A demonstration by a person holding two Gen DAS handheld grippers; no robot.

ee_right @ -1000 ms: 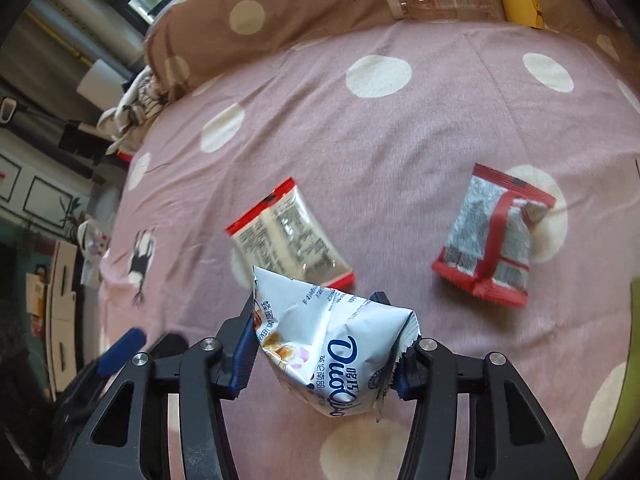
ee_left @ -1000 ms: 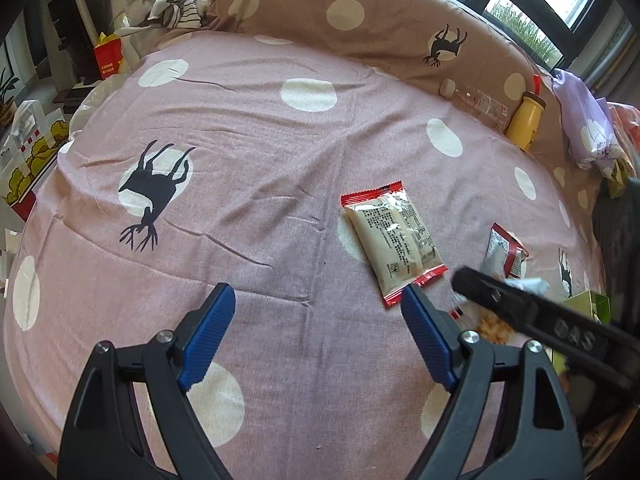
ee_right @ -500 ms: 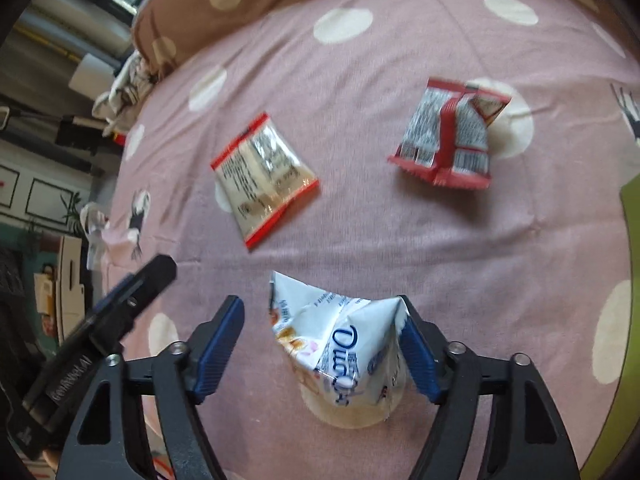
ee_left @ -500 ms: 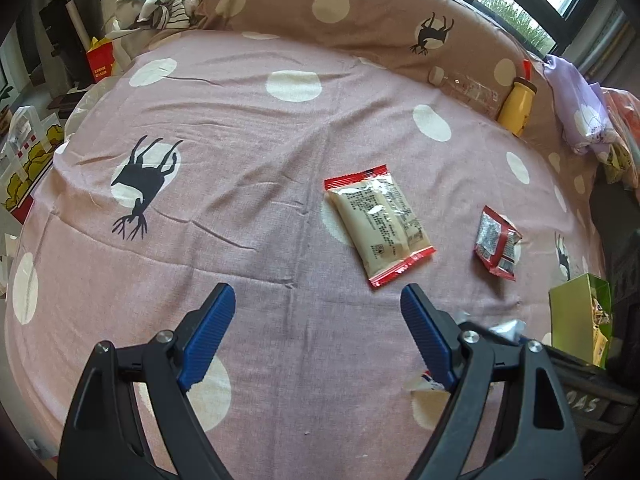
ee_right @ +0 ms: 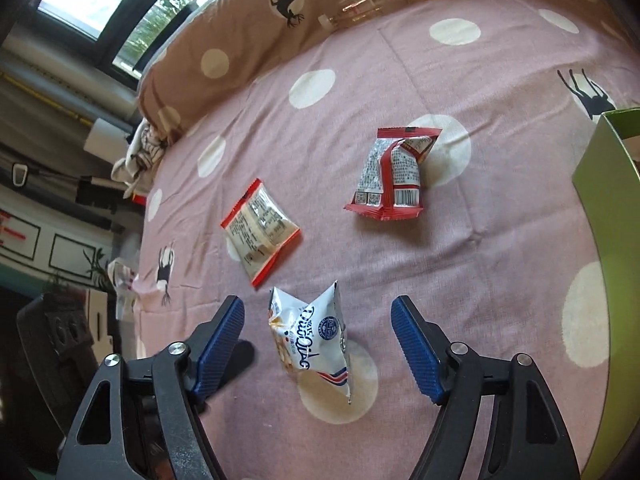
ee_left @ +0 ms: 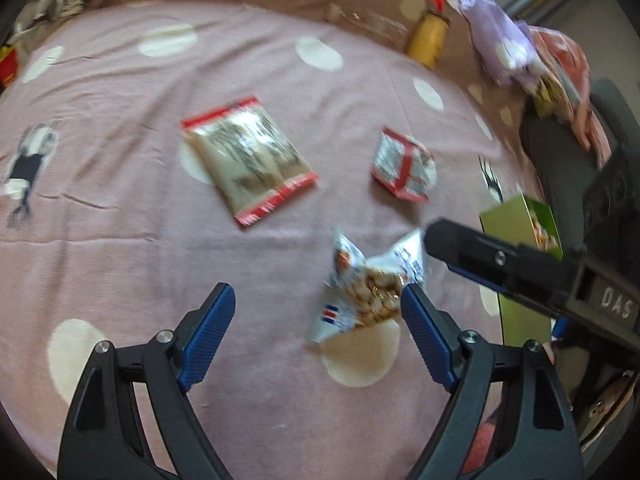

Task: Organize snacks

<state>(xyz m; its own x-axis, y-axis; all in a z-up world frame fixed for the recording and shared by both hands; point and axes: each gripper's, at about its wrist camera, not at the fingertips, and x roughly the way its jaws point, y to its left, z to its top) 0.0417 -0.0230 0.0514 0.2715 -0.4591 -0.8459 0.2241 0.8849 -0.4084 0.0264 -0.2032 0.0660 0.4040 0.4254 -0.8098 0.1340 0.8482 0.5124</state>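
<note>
- Right tool (ee_right: 318, 334) is spread wide, gripping nothing; the white snack bag (ee_right: 310, 340) sits between its fingers, long axis pointing away.
- Left tool (ee_left: 318, 326) is spread too, with the bag at its right finger.

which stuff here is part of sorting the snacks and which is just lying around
Part of the job:
white snack bag
beige packet
red and silver packet
green box

Lying about:
yellow bottle
clear bottle
purple cloth
</note>
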